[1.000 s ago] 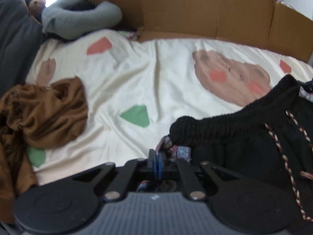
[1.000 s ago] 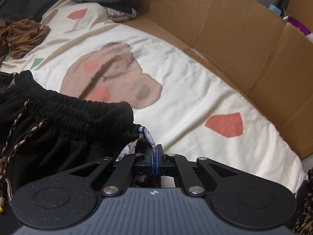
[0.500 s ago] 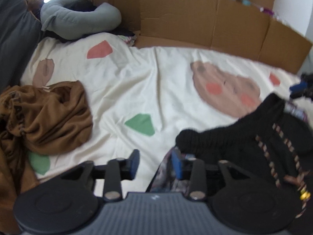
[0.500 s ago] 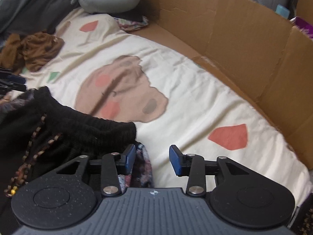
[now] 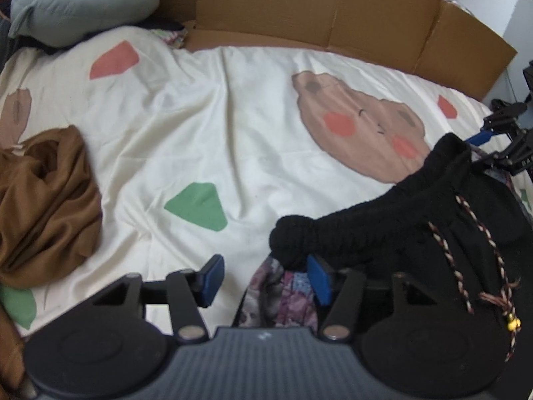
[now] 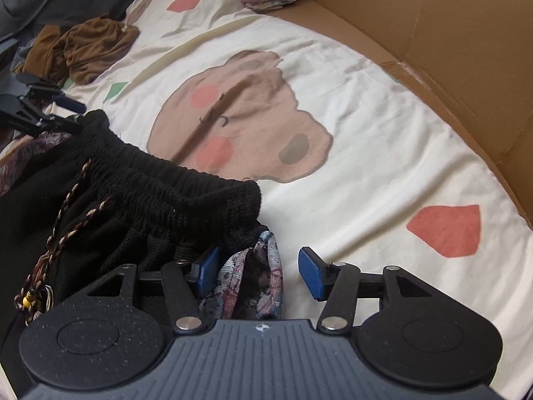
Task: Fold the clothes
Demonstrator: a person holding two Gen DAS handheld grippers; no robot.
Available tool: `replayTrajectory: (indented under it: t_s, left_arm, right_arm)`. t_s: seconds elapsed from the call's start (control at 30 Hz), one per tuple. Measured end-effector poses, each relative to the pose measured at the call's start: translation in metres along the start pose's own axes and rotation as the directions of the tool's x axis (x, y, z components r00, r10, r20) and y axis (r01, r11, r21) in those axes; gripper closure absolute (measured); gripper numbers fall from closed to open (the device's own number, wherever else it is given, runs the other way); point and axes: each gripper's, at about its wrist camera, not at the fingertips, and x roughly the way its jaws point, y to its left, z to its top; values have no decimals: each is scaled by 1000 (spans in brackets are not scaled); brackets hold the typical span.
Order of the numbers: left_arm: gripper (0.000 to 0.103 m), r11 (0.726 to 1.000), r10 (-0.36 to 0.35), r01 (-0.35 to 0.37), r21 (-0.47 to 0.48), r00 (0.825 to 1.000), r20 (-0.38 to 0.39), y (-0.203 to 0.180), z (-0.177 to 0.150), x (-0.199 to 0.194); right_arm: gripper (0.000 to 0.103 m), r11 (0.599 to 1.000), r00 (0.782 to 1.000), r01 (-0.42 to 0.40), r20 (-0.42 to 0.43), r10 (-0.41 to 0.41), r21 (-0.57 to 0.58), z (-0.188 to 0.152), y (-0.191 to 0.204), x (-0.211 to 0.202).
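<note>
Both the left gripper [image 5: 263, 280] and right gripper [image 6: 258, 271] just spread their jaws, releasing the black garment [image 5: 416, 233] onto the bed [image 5: 233, 126]; fold laid

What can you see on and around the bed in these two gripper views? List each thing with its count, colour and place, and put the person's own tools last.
Black garment: one, black with an elastic waistband, near edge of the bed.
Braided drawstring: one, brown and cream, across the garment.
Patterned fabric: one, purple-grey print, under the garment's corners.
Brown garment: one, brown, crumpled at the bed's left.
Bedsheet: one, cream with a bear print and coloured patches.
Cardboard wall: one, brown, along the far side.
Neck pillow: one, grey, far left corner.
Left gripper: one, black with blue pads, just opened, gripping nothing.
Right gripper: one, same, just opened, gripping nothing.
</note>
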Motion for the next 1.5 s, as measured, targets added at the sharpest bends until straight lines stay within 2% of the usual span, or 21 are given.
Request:
replayTrajectory:
  t_s: [0.27, 0.5, 0.57, 0.63, 0.67, 0.7, 0.83, 0.93, 1.07, 1.27, 1.5]
  left_arm:
    - [51, 998, -45, 48, 32, 996, -71, -7, -2, 15]
    - [51, 990, -46, 66, 123, 987, -154, -19, -3, 18]
    - [52, 988, -37, 61, 143, 986, -162, -22, -2, 19]
    - [66, 983, -28, 55, 176, 988, -152, -27, -1, 18]
    - [81, 981, -26, 55, 187, 988, -149, -30, 0, 16]
    - [86, 979, -24, 53, 199, 989, -146, -32, 0, 14]
    - [93, 953, 51, -14, 302, 992, -114, -47, -3, 5]
    - [95, 937, 101, -58, 345, 989, -109, -51, 0, -1]
    - [96, 916, 177, -145, 374, 983, -52, -52, 14, -8]
    - [97, 868, 284, -290, 403, 956, 75, -57, 33, -12]
    - [98, 831, 364, -390, 397, 920, 144, -48, 63, -7]
  right_arm:
    - [44, 998, 1000, -23, -21, 22, -60, 4, 10, 18]
    - [44, 997, 998, -49, -53, 45, -67, 5, 10, 23]
    - [51, 995, 997, -53, -65, 48, -82, 6, 12, 23]
    - [74, 993, 996, -54, -70, 47, -105, 8, 17, 23]
    - [77, 992, 996, -55, -71, 47, -117, 8, 20, 22]
    - [84, 989, 997, -39, -69, 29, -141, 8, 24, 20]
    - [95, 980, 999, 14, -36, -22, -199, 6, 31, 4]
    - [97, 972, 998, 53, -6, -56, -230, 5, 33, -12]
    - [98, 954, 990, 139, 35, -135, -265, 6, 37, -25]
    - [99, 946, 971, 235, 99, -218, -224, 20, 35, -30]
    - [99, 939, 941, 323, 145, -305, -119, 46, 16, -35]
